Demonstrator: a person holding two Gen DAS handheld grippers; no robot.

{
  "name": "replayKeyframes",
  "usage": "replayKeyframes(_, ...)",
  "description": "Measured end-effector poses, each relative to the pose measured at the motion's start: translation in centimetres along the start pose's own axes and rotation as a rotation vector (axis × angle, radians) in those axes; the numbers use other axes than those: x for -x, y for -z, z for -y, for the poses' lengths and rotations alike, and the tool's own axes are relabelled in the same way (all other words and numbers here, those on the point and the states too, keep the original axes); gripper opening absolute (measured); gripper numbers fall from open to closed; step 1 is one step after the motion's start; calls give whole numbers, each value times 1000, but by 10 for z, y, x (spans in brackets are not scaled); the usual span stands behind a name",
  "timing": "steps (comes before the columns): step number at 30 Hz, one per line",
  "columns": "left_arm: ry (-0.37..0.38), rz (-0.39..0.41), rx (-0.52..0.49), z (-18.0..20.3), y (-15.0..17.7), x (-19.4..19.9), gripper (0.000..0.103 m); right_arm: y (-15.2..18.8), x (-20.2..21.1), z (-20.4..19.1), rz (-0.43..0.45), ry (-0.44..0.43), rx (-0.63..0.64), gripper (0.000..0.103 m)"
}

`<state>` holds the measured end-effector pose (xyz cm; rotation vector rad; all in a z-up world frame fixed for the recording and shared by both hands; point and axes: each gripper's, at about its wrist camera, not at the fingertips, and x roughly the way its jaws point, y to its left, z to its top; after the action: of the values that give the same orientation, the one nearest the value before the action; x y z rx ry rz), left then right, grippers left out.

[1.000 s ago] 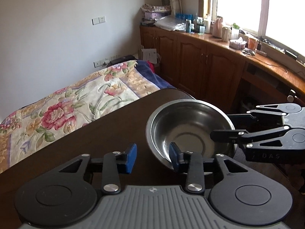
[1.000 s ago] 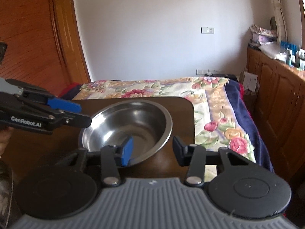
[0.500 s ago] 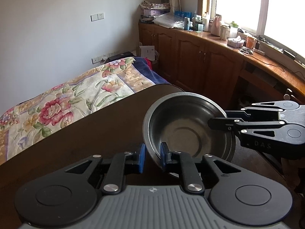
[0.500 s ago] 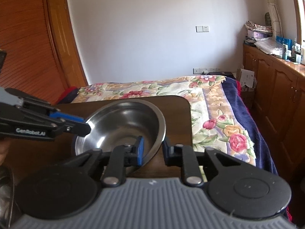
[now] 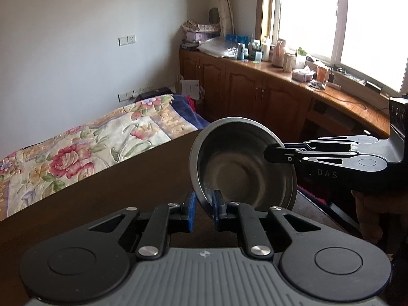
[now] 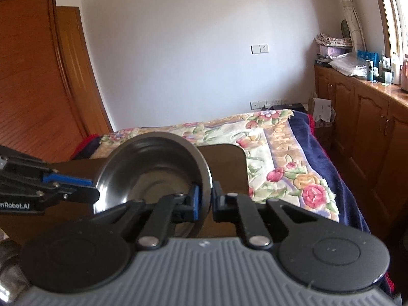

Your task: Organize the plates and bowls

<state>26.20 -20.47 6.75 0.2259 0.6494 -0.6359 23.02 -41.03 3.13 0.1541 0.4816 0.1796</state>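
One steel bowl (image 5: 242,168) (tilted, above the table (image 5: 114,191)), rim clamped between two grippers, left gripper (image 5: 203,210) closing, right gripper (image 6: 205,201) clenched

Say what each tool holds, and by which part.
Both hold the bowl by its rim: left tool on the near edge, still closing; right tool on the opposite edge.

Both tongs, left (image 5: 203,206) and right (image 6: 205,200), have clamped the bowl (image 5: 237,163) rim; left jaws closing. Bowl now tilted off the bench (image 5: 114,191).
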Motion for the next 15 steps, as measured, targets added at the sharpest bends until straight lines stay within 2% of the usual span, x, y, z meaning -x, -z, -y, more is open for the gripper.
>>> replayKeyframes(15, -27, 100, -6, 9, 15, 68, 44, -12, 39, -28, 75, -15, 58, 12)
